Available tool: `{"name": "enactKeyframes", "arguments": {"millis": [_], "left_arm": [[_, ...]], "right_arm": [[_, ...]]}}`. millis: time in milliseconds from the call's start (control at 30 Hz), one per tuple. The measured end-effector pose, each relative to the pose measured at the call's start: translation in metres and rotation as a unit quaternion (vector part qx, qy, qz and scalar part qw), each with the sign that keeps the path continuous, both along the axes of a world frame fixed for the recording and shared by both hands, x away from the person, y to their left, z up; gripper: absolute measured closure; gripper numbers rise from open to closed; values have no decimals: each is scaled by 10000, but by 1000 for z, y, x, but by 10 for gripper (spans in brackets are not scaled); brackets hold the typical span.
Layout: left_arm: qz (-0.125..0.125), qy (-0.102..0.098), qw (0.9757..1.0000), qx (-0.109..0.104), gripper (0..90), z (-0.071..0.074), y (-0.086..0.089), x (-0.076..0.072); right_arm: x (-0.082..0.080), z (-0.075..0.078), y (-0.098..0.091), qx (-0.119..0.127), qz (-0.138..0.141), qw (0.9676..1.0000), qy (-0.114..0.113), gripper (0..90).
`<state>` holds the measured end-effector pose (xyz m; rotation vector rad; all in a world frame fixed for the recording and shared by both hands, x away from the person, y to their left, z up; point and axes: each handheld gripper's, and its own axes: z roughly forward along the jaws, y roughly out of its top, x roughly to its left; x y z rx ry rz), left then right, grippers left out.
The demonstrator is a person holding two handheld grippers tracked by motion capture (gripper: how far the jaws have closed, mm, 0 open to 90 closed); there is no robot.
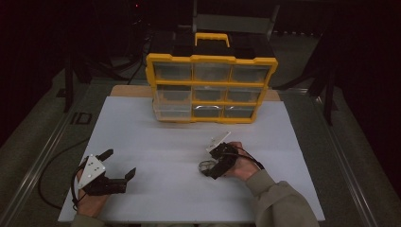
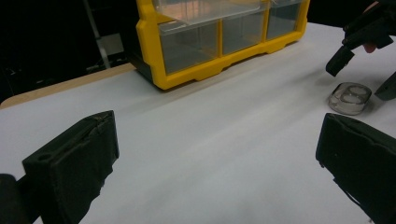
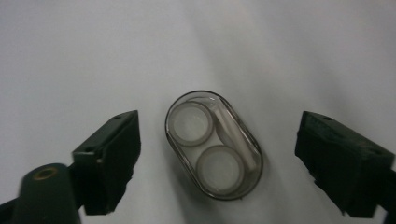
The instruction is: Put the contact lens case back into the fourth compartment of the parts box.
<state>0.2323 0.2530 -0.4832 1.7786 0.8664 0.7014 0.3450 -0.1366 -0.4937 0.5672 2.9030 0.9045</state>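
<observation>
Nearest the person, the left gripper (image 1: 117, 165) sits low on the white table (image 1: 156, 142), jaws spread wide, nothing between them. Further in, the right gripper (image 3: 217, 163) hangs over a clear oval case (image 3: 213, 144) with 2 round white caps inside; its jaws stand apart on either side, not touching it. At the back stands the yellow drawer organizer (image 1: 211, 87).
</observation>
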Motion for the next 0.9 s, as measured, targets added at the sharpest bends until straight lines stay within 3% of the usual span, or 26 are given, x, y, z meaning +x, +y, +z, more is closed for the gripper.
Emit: {"name": "enactKeyframes", "arguments": {"millis": [267, 400, 567, 633, 800, 900], "left_arm": [[-6, -9, 10000, 53, 1, 0, -1, 0], [-1, 1, 10000, 39, 1, 0, 0, 0], [-15, 1, 10000, 49, 1, 0, -1, 0], [-8, -3, 10000, 48, 1, 0, -1, 0], [-13, 1, 10000, 43, 1, -1, -1, 0], [-11, -1, 10000, 44, 1, -1, -1, 0]], "right_arm": [[-1, -7, 11, -192, 251, 9995, 23, 312], [-4, -9, 11, -445, 258, 9987, -43, 384], [-6, -8, 11, -597, 300, 9977, -112, 403], [-9, -8, 13, -852, 412, 9953, -203, 408], [-9, -8, 13, -943, 420, 9946, -134, 420], [-9, -5, 13, -1003, 372, 9942, 52, 467]]}}
